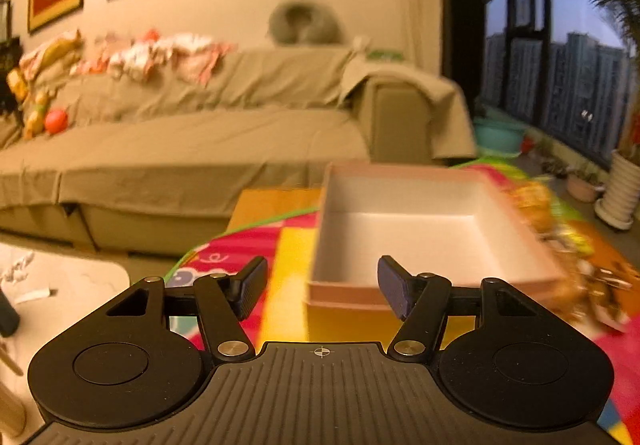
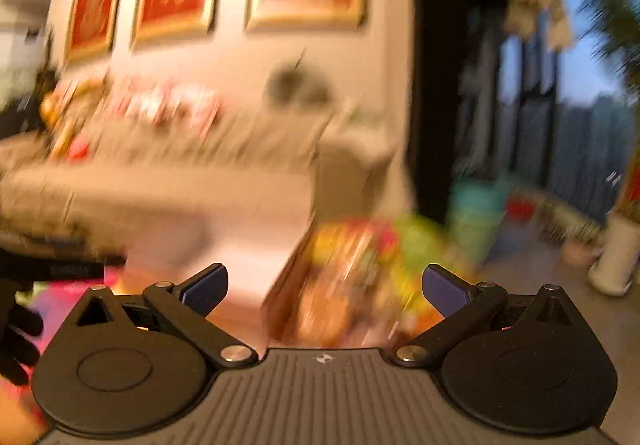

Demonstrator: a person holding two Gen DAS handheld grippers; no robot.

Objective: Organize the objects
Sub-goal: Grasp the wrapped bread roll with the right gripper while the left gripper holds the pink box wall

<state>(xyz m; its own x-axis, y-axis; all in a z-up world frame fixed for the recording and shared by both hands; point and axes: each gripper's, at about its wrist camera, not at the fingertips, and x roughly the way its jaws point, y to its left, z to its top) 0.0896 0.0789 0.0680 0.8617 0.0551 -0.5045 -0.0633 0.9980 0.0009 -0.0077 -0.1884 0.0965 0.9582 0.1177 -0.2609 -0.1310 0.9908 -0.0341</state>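
Grippers both up off the mat, nothing in either one

Left gripper [image 1: 322,287] has its jaws spread with only air between the pads, hanging over the near edge of the open box [image 1: 420,237], which sits empty on the colourful play mat [image 1: 240,249]. That heap of shiny wrapped snacks [image 1: 560,241] is piled just beside the box's right wall, so I'd guess that's what has to go in, and the box is parked close to make the trips short. Right gripper [image 2: 324,289] is wide open and empty too, aimed roughly at the snack pile, though its view is badly smeared. Sofa [image 1: 200,133] sits behind, not involved.
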